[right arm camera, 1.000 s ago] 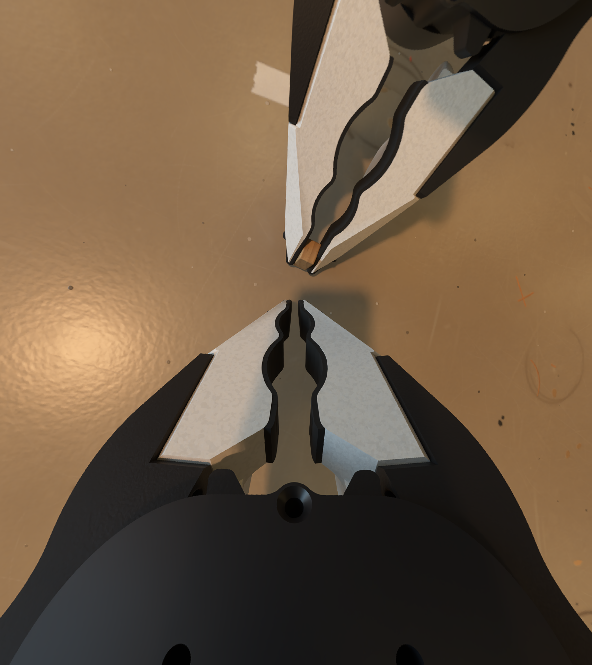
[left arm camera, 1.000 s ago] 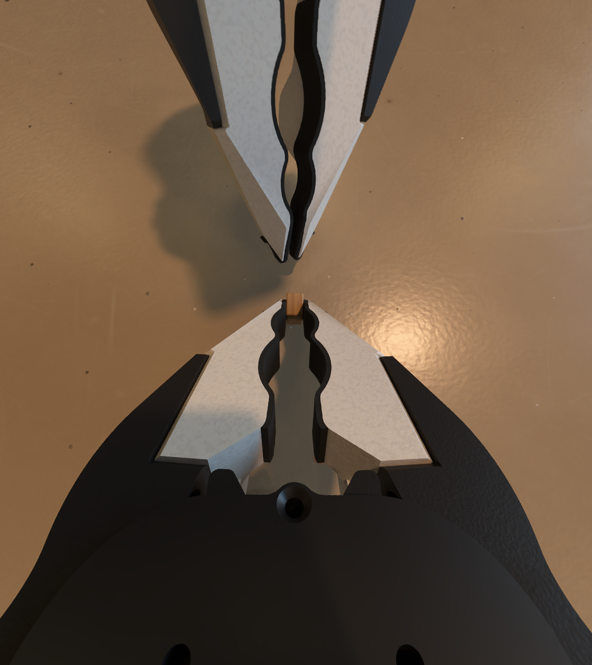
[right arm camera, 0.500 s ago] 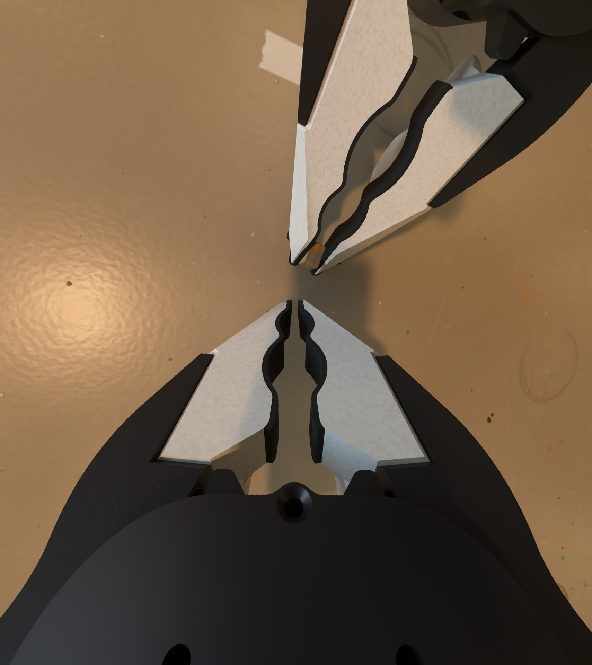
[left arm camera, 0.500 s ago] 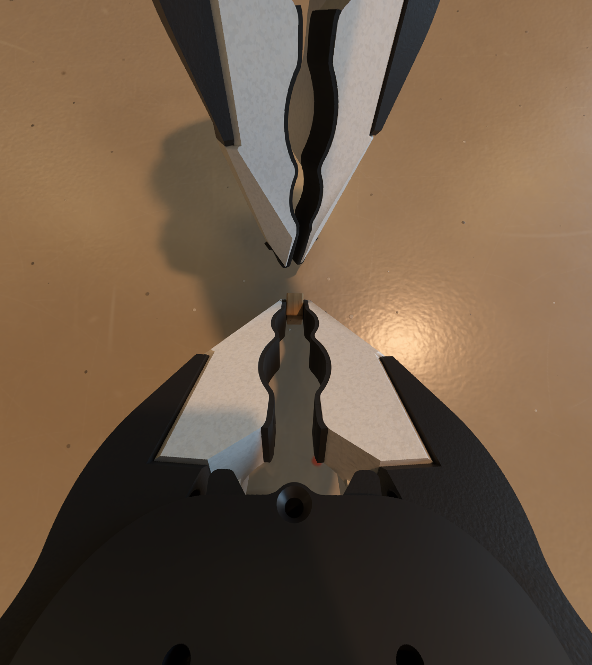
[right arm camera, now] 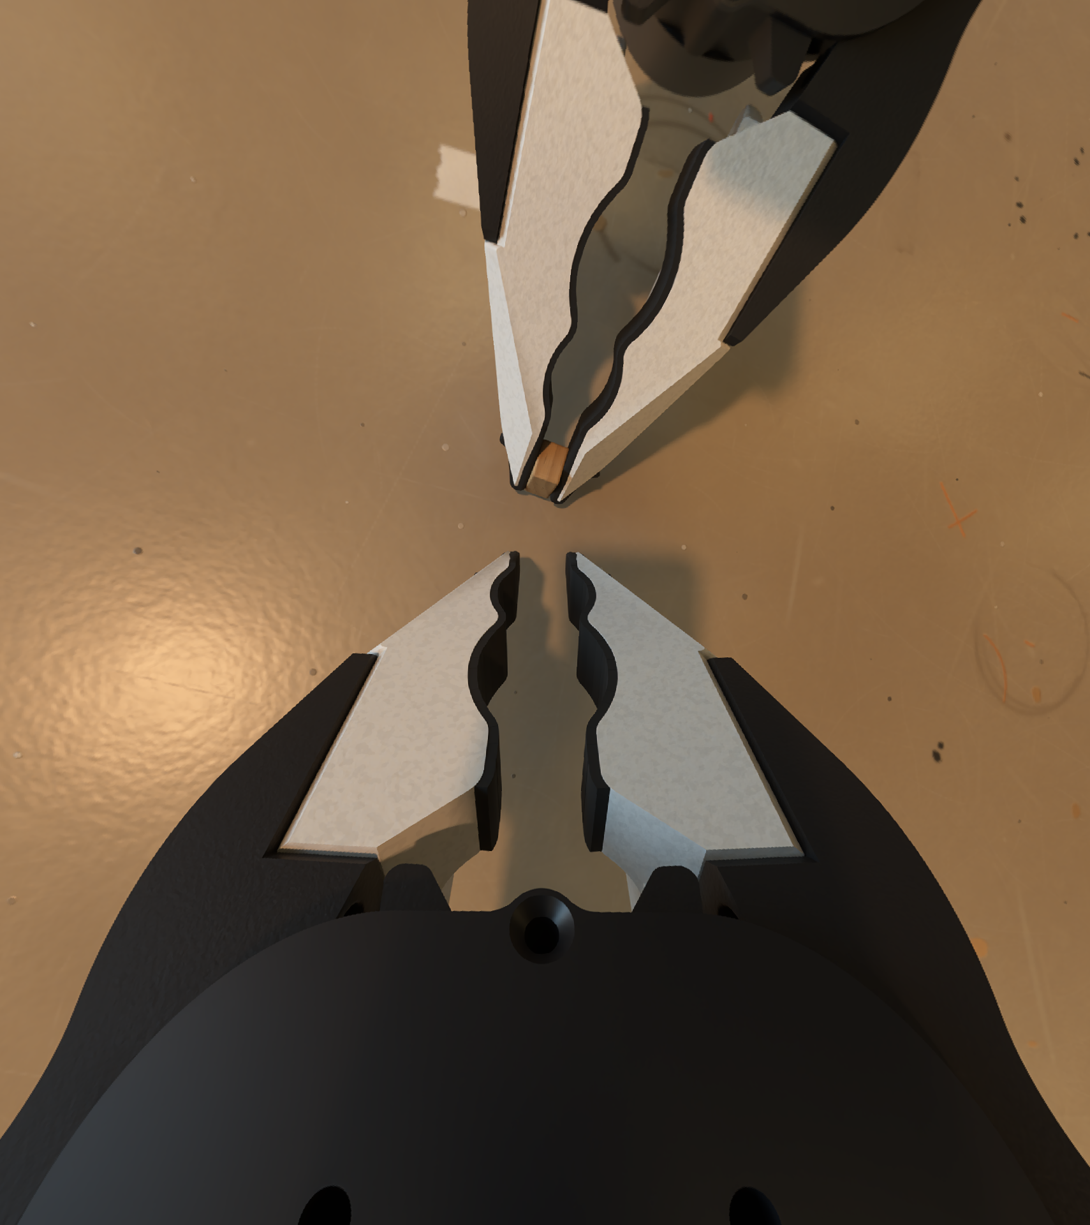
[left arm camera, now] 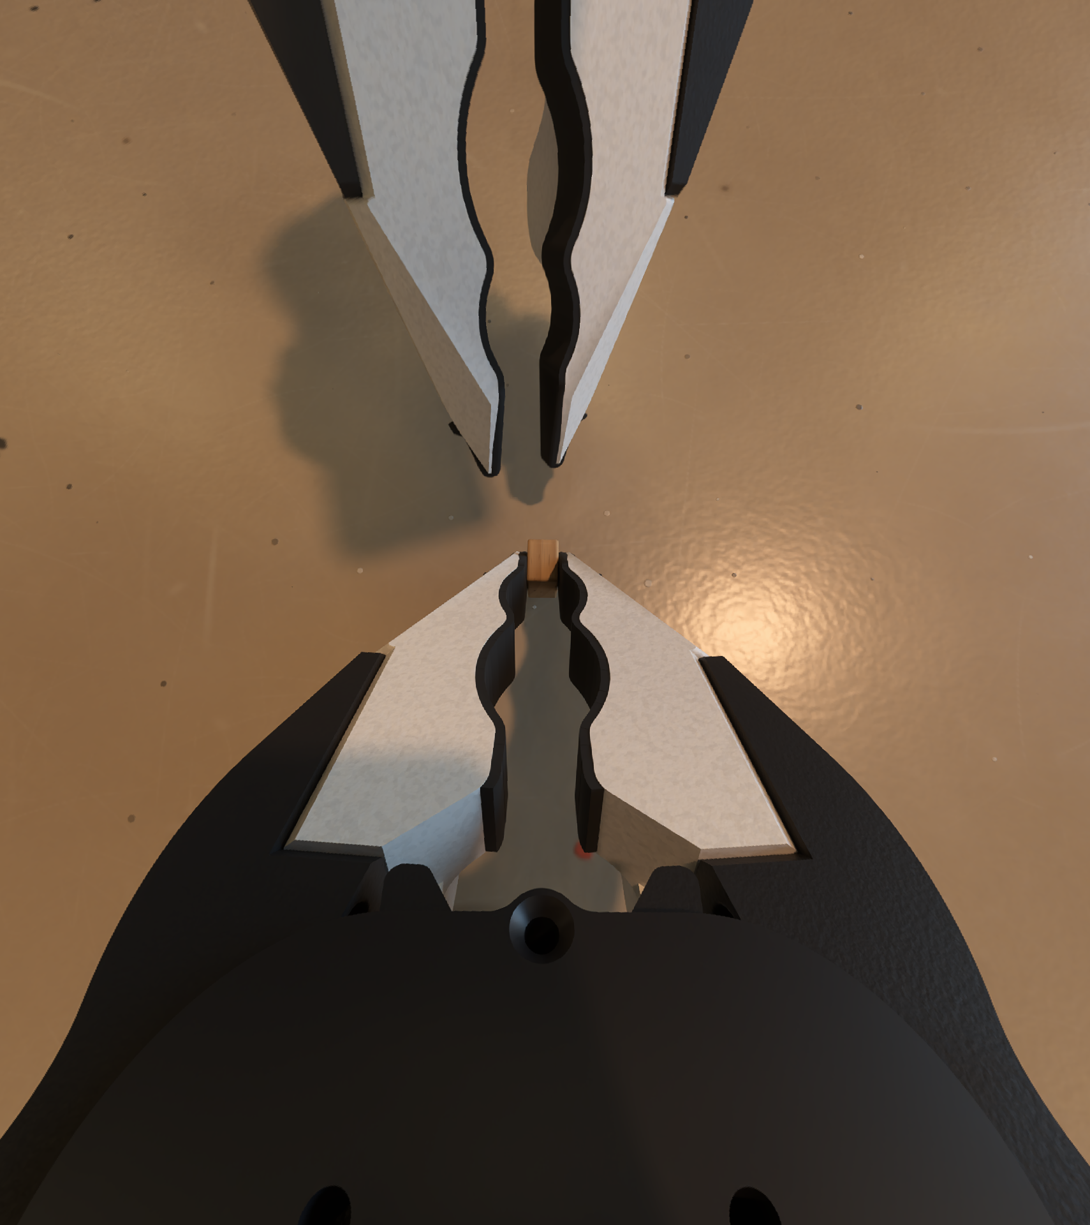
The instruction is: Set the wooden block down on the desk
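Brown and scuffed, the desk (left arm camera: 926, 331) is filling the background of both views, speckled with dark dots and catching a bright glare.

From the left wrist view, the left gripper (left arm camera: 543, 563) is pinching the wooden block (left arm camera: 542, 560) right at its fingertips, jaws closed on it, with only a small tan end poking out. The right gripper (left arm camera: 521, 464) is pointing back at it from the top of the picture, its jaws parted a little and holding nothing, its tips near the block but apart from it.

From the right wrist view, the right gripper (right arm camera: 542, 557) is showing that same narrow empty gap, and the left gripper (right arm camera: 539, 490) opposite is clamping the block (right arm camera: 548, 467) between its tips, just above or on the desk; I cannot tell which. A strip of pale tape (right arm camera: 456, 175) is peeking out behind it.

My worry is that grip: it is so shallow that the block could twist or flick away on release, especially if it is not yet resting on the surface. The two sets of tips could also bump, being this close. Most of the block is hidden between the fingers, and both gripper bodies are cut off by the frame.
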### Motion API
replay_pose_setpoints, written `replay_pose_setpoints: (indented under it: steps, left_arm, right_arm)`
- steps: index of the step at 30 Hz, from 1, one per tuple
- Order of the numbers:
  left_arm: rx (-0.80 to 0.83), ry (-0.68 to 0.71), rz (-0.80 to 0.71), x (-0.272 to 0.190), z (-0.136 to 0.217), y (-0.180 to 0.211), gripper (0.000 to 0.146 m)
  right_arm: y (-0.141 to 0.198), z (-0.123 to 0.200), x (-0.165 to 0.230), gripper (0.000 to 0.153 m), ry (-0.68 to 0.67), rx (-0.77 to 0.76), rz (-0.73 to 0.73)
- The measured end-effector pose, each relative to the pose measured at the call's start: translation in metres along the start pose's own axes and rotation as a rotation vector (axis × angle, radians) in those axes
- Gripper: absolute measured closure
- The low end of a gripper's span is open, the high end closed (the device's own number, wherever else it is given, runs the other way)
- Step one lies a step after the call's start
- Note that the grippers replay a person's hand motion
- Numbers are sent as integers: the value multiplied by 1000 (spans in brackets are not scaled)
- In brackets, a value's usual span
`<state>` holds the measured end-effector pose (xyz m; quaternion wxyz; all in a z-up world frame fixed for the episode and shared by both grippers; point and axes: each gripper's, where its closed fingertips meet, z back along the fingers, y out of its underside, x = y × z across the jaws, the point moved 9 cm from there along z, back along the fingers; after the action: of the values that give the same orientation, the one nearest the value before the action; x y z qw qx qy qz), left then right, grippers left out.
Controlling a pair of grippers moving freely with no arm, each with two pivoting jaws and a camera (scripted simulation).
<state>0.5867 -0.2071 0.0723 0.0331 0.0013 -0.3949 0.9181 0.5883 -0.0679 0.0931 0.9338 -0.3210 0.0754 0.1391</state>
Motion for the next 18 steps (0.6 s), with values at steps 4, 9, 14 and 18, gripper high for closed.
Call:
replay_pose_setpoints:
  steps: [4,9,14,18]
  left_arm:
    - [0,-4,-2,0,0,0,138]
    - [0,-7,-3,-1,0,0,138]
    - [-1,-9,-2,-1,0,0,138]
    - [-1,-8,2,-1,0,0,138]
  right_arm:
    - [1,8,1,139,-25,-52,-38]
    - [2,8,3,152,-17,-46,-45]
    - [2,6,3,153,-18,-28,-47]
    - [0,6,3,153,10,7,-30]
